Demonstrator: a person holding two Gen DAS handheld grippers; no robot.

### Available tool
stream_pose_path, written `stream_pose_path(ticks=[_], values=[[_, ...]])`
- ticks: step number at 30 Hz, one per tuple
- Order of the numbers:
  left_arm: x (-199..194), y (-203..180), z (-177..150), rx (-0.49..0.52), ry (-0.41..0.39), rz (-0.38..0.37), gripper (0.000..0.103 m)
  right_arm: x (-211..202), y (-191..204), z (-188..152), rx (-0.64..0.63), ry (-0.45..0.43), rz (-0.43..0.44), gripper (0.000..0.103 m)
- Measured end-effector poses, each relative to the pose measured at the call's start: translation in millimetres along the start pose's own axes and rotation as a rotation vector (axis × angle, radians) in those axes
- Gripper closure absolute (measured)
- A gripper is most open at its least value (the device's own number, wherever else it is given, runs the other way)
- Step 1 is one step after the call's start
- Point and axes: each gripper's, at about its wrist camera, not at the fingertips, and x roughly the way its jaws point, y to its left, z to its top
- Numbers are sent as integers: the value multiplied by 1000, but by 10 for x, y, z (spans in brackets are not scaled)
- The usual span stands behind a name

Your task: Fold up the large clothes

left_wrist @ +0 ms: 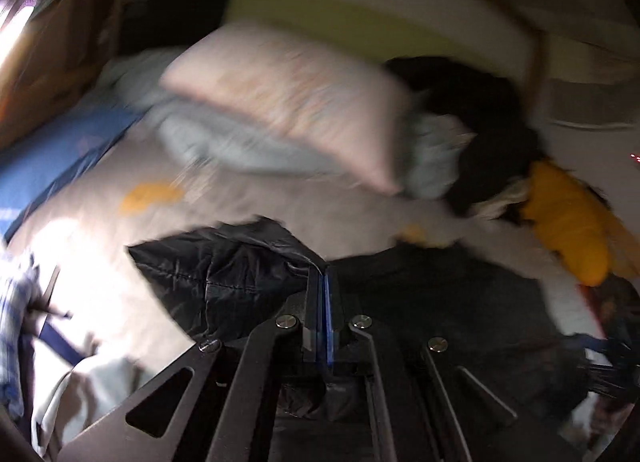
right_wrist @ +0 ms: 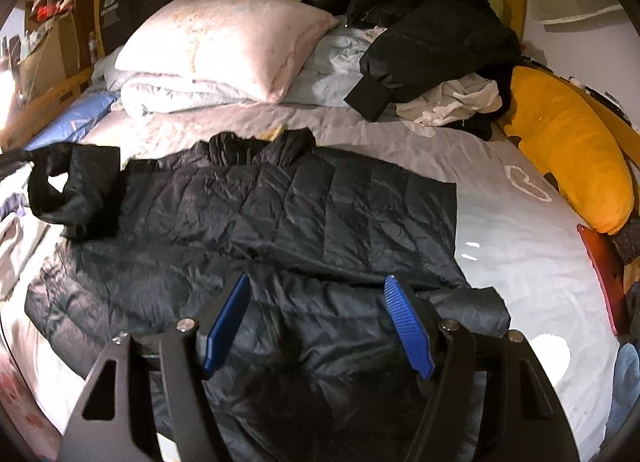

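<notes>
A black quilted puffer jacket [right_wrist: 280, 213] lies spread across the bed, collar toward the pillows. My left gripper [left_wrist: 323, 274] is shut on the jacket's sleeve [left_wrist: 224, 274], which is lifted off the bed; the sleeve [right_wrist: 76, 189] shows raised at the far left of the right wrist view. The left wrist view is blurred by motion. My right gripper [right_wrist: 316, 314] is open and empty, with blue pads, hovering just above the jacket's near part.
A pink pillow [right_wrist: 224, 41] on folded grey bedding [right_wrist: 180, 95] sits at the head of the bed. A heap of black and white clothes [right_wrist: 424, 41] lies back right. A yellow cushion [right_wrist: 568, 149] runs along the right edge. The grey sheet [right_wrist: 520, 254] is bare at right.
</notes>
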Motion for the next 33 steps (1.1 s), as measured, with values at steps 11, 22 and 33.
stream_pose_path(ticks=[11,22,33], values=[[495,-1746,-97,217,14,-295,103,60,-190,4,33,15,-25,34],[777,-2008,-686,356,153,-280,78,267,-593,39,216,102,2,33],[354,-1151,-987,313,186,-152,40,341,-351,25,153,69,71,33]])
